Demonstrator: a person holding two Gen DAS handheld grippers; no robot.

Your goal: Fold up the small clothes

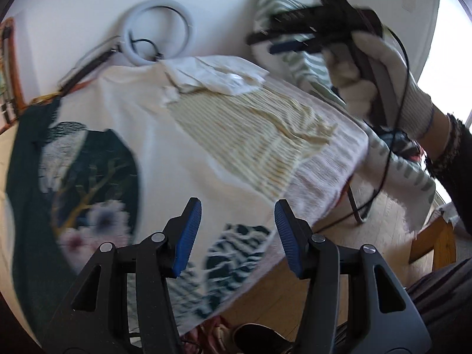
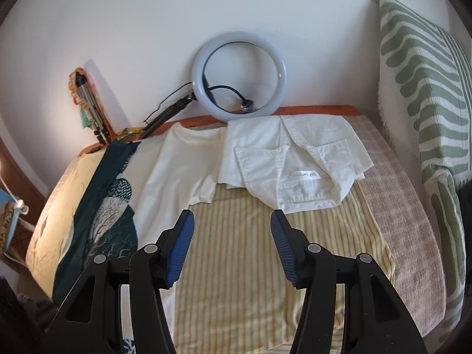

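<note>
Clothes lie spread on a bed: a yellow-striped garment [image 2: 265,250] flat in the middle, a white T-shirt [image 2: 180,171] just to its left, and a folded white button shirt [image 2: 295,165] at the far end, overlapping the striped one's top edge. All three rest on a pinkish woven bedcover [image 2: 404,221].

Largest item, the bedcover, runs along the right side; left of the T-shirt sits a dark green bird-print cloth [image 2: 109,206]. A green-and-white leaf-pattern cushion [image 2: 427,94] stands upright against the wall at right. A ring light [image 2: 239,59] leans on the wall behind the folded shirt, tripod legs [image 2: 94,112] off to the left.

Right wrist view only: sharp detail, shirt pockets and label visible, tripod. Right gripper [image 2: 233,244] hovers over the striped garment, fingers spread, nothing between them.

Left wrist view only: blurred, tilted frame. It shows the wooden floor [image 1: 295,289] beside the bed, a gloved hand [image 1: 380,79] gripping the other gripper's handle at upper right, a black cable hanging from it, and a dark sleeve. Left gripper [image 1: 237,236] hangs above the bed's near edge, fingers spread apart, empty, touching no cloth.
</note>
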